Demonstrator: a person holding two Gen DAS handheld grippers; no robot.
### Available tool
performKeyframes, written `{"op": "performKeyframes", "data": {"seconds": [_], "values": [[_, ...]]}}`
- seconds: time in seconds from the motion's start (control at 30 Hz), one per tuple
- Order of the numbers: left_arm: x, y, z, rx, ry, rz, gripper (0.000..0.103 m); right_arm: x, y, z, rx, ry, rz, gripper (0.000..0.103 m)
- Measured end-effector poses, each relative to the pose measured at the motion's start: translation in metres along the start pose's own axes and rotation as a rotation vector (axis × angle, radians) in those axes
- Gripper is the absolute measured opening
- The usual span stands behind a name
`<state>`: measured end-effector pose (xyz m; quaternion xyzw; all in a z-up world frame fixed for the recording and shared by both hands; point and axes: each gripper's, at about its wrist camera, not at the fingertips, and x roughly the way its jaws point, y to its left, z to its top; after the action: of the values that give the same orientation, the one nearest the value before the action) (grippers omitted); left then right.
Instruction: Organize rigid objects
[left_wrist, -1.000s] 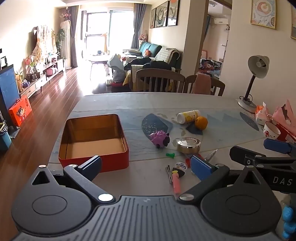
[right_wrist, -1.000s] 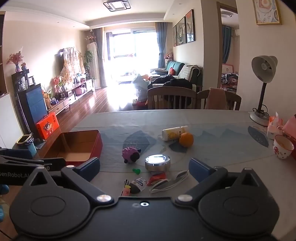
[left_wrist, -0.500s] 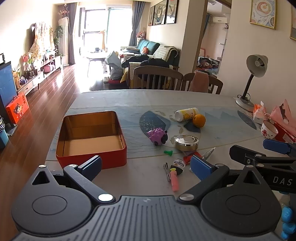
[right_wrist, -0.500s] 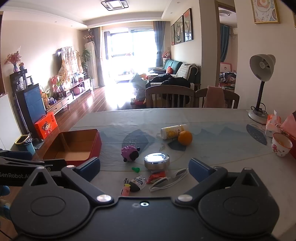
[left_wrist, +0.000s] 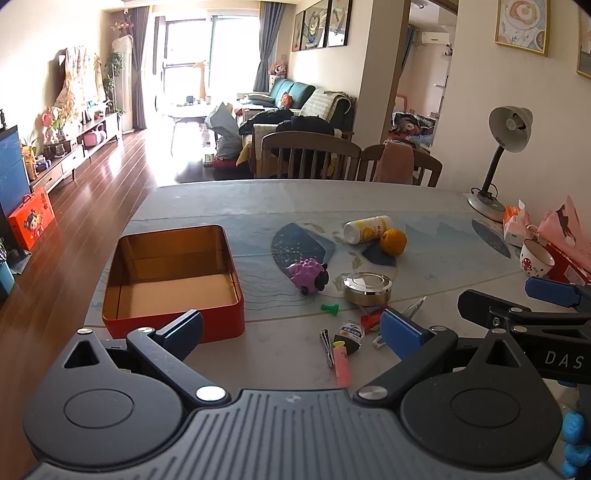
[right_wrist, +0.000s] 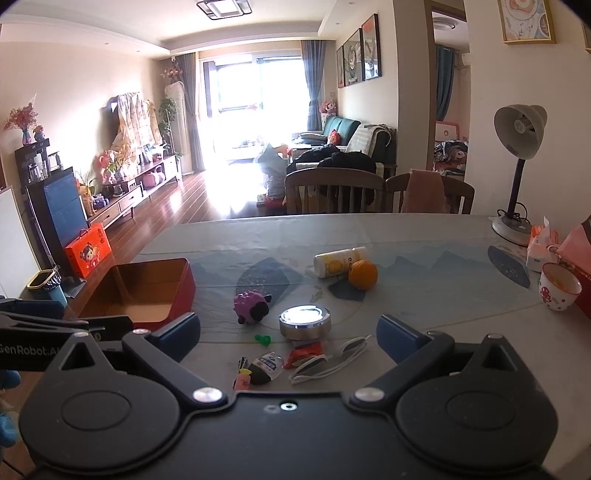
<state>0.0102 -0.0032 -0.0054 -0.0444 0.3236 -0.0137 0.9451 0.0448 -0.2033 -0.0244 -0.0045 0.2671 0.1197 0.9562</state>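
Note:
An empty red tin box (left_wrist: 173, 277) (right_wrist: 147, 290) sits at the table's left. Scattered right of it are a purple toy sheep (left_wrist: 308, 275) (right_wrist: 253, 306), a round metal tin (left_wrist: 367, 288) (right_wrist: 304, 321), an orange (left_wrist: 393, 242) (right_wrist: 363, 274), a lying yellow-white bottle (left_wrist: 365, 229) (right_wrist: 338, 261), a green peg (left_wrist: 330, 309) (right_wrist: 263, 339), a pink lighter (left_wrist: 341, 362), nail clippers (left_wrist: 327, 347), a small sachet (right_wrist: 267, 367) and glasses (right_wrist: 328, 360). My left gripper (left_wrist: 291, 332) hovers open near the front edge. My right gripper (right_wrist: 288, 336) also stands open, holding nothing.
A desk lamp (left_wrist: 506, 147), tissue pack (left_wrist: 517, 225), mushroom-print cup (left_wrist: 535, 256) (right_wrist: 559, 288) and red packaging stand along the right edge. Two wooden chairs (left_wrist: 314, 155) are tucked at the table's far side. Wooden floor drops off to the left.
Both cameras have drifted slightly back and up; the objects look a little farther away. Nothing on the table has moved and both grippers remain open.

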Motion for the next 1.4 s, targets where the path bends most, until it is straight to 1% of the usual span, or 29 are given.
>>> {"op": "performKeyframes", "data": {"seconds": [0.1, 0.2, 0.23, 0.5, 0.73, 0.87, 1.03, 1.27, 1.4], "values": [[0.008, -0.005, 0.003, -0.002, 0.014, 0.004, 0.102, 0.006, -0.006, 0.0, 0.004, 0.007, 0.002, 0.102], [0.02, -0.009, 0.006, -0.023, 0.051, -0.011, 0.103, 0.014, -0.013, 0.001, 0.012, 0.017, 0.007, 0.102], [0.024, -0.01, 0.006, -0.026, 0.058, -0.014, 0.103, 0.005, -0.015, 0.007, 0.012, 0.019, 0.013, 0.102], [0.057, -0.031, 0.015, -0.019, 0.115, -0.003, 0.103, 0.023, -0.041, 0.015, 0.017, 0.058, 0.025, 0.102], [0.077, -0.044, 0.025, -0.038, 0.125, 0.006, 0.103, 0.042, -0.061, 0.02, -0.004, 0.083, 0.061, 0.1], [0.095, -0.047, 0.031, -0.056, 0.13, 0.049, 0.103, 0.051, -0.072, 0.023, -0.02, 0.107, 0.082, 0.099], [0.116, -0.055, 0.037, -0.065, 0.147, 0.072, 0.103, 0.067, -0.086, 0.023, -0.051, 0.142, 0.109, 0.095], [0.149, -0.077, 0.043, -0.044, 0.187, 0.071, 0.103, 0.094, -0.107, 0.015, -0.095, 0.23, 0.151, 0.09], [0.17, -0.087, 0.044, -0.046, 0.212, 0.068, 0.103, 0.106, -0.113, 0.012, -0.129, 0.259, 0.177, 0.088]]}}
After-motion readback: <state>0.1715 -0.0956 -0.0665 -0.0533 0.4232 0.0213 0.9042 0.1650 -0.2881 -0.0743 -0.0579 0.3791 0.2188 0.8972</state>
